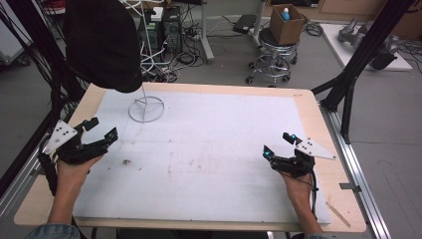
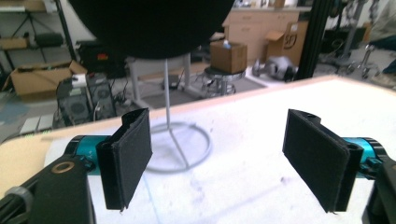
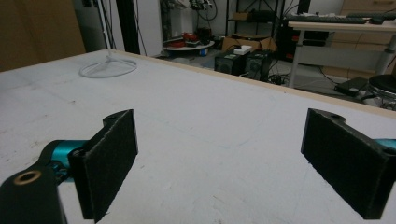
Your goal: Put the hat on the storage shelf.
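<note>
The high view looks forward and down from above the person's side, taking in the whole tabletop [image 1: 209, 149] and the cluttered floor behind it. The left gripper view sits low and close behind its own two black jaws, facing the white wire stand [image 2: 180, 149] with the black hat [image 2: 154, 25] hanging over it. The right gripper view looks low across the bare tabletop from the other side; all three share that stand's ring base.

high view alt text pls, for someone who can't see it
A person holds the left gripper and right gripper, both open and empty, low over a white mat on a wooden table. A black hat hangs on a white wire stand at the far left.
</note>
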A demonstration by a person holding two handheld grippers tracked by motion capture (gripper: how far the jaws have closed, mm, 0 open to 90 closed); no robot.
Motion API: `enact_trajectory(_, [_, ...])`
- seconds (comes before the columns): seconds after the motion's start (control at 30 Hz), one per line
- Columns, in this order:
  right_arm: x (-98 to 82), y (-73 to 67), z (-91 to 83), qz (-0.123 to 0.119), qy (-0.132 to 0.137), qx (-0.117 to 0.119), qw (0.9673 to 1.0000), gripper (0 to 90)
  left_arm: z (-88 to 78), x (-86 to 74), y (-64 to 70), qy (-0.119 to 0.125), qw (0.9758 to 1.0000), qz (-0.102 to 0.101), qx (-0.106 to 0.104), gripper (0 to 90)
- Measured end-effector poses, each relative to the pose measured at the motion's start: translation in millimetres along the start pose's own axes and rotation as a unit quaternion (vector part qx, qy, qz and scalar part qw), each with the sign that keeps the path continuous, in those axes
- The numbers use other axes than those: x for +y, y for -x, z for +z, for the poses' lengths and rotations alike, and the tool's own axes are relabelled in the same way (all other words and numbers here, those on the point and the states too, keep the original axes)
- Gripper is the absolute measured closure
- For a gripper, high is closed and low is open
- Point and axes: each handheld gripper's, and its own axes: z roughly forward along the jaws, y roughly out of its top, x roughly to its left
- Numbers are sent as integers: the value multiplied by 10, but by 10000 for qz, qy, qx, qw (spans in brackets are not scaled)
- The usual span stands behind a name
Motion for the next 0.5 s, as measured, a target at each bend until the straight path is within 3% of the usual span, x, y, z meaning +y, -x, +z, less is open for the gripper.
enact_trajectory(0.5, [-8,5,-14,-18,-16,-1,10000,102,55,-92,9,-187,9998,-66,-34,238])
